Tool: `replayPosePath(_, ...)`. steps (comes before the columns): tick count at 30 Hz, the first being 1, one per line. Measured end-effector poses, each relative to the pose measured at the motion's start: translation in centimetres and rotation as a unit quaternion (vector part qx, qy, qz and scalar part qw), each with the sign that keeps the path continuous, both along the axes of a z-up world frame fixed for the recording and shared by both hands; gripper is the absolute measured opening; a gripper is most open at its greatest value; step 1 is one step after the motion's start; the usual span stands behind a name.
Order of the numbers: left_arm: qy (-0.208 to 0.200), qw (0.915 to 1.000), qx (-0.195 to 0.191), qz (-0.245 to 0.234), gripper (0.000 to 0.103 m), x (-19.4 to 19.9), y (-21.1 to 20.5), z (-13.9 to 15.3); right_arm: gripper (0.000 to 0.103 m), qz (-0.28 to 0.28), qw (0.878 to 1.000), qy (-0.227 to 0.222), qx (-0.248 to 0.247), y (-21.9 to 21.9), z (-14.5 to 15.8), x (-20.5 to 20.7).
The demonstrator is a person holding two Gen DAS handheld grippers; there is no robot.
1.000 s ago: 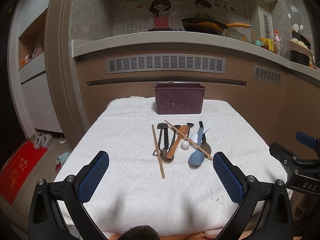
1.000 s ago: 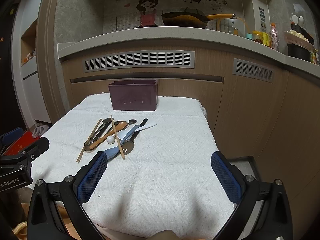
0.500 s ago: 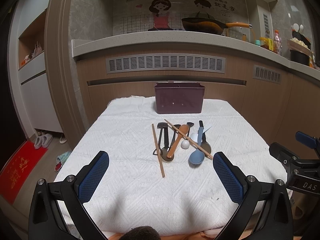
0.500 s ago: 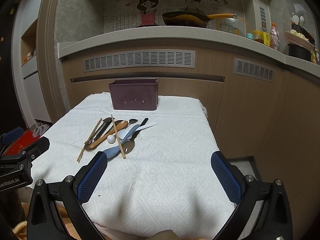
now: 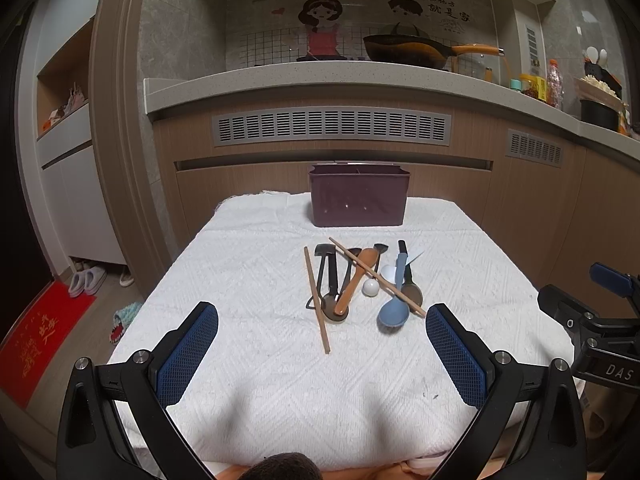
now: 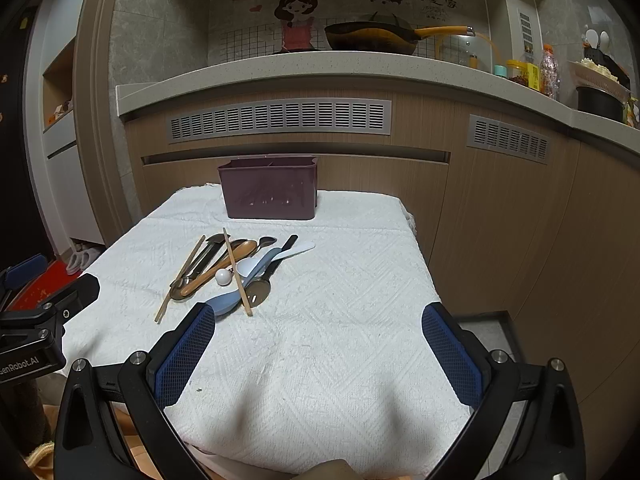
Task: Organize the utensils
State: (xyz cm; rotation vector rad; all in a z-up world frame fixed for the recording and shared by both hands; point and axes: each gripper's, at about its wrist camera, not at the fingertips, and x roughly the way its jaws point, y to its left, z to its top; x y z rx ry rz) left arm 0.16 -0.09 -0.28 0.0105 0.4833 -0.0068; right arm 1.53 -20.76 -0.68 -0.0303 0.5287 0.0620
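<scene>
A pile of utensils lies mid-table: two wooden chopsticks [image 5: 316, 300], a wooden spoon [image 5: 356, 278], black-handled utensils [image 5: 330, 276], a blue spoon [image 5: 396, 304] and a white spoon [image 5: 372, 288]. The same pile shows in the right wrist view, with the blue spoon [image 6: 240, 288] nearest. A dark purple utensil bin [image 5: 359, 194] stands behind them, also seen in the right wrist view [image 6: 270, 188]. My left gripper [image 5: 322, 354] is open and empty, above the table's near edge. My right gripper [image 6: 318, 354] is open and empty, to the right of the pile.
A white textured cloth covers the table [image 5: 248, 264]. Wooden cabinets and a counter with a wok [image 5: 404, 48] stand behind. The right gripper's body [image 5: 592, 328] shows at the right edge; the left gripper's body [image 6: 36, 320] at the left edge. Slippers and a red mat [image 5: 36, 340] lie on the floor.
The right wrist view has crept slightly forward and left toward the pile. The left gripper and the utensils have not moved.
</scene>
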Motion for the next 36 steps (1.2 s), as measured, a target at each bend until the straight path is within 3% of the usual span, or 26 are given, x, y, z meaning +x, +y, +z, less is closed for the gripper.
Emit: replayPosePath(36,0.011,0.9999,-0.003,0.001,0.103,0.14,0.22,-0.27,0.103,0.003,1.0,0.003,0.002,0.04,0.0,0.1)
